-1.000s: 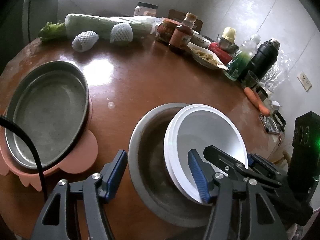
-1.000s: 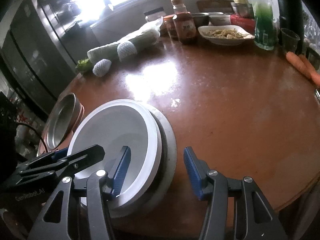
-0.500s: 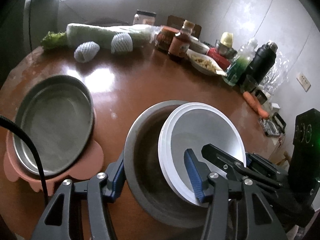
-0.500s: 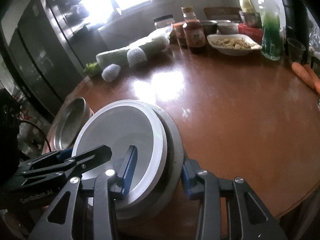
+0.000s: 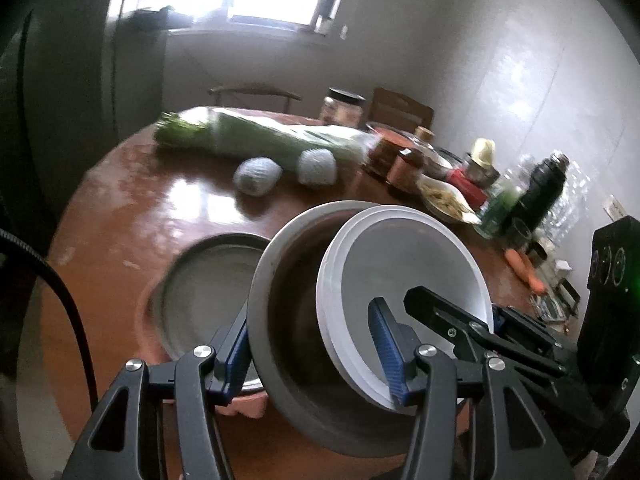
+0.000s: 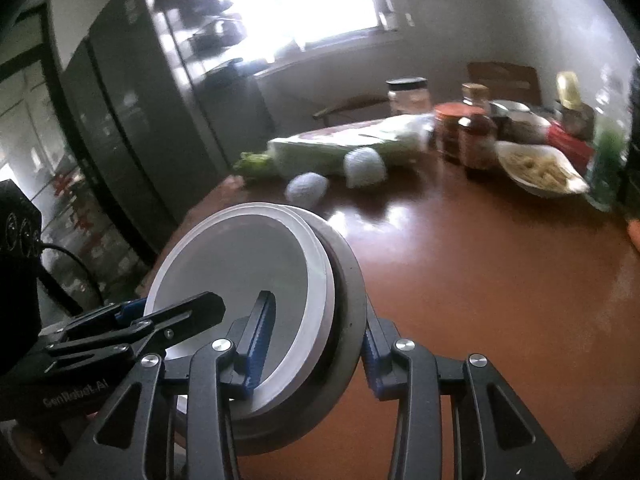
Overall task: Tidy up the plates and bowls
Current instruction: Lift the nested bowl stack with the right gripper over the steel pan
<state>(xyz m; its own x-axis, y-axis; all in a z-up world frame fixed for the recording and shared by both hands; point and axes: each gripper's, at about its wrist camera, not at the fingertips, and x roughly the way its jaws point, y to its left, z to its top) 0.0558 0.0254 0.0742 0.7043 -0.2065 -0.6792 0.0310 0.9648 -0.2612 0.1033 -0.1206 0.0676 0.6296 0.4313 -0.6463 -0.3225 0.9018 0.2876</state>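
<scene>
Brown table (image 6: 500,280); both grippers (image 5: 312,344) (image 6: 316,336) pinch tilted grey metal bowl (image 5: 296,320) holding white plates (image 5: 404,280).

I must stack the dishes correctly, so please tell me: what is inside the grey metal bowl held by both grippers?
A round white plate leans tilted inside the grey metal bowl. The plate covers part of the bowl's bottom, so anything beneath it cannot be seen.

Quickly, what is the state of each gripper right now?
Left gripper: shut on the grey metal bowl and the white plates inside it.
Right gripper: shut on the same stack.
</scene>
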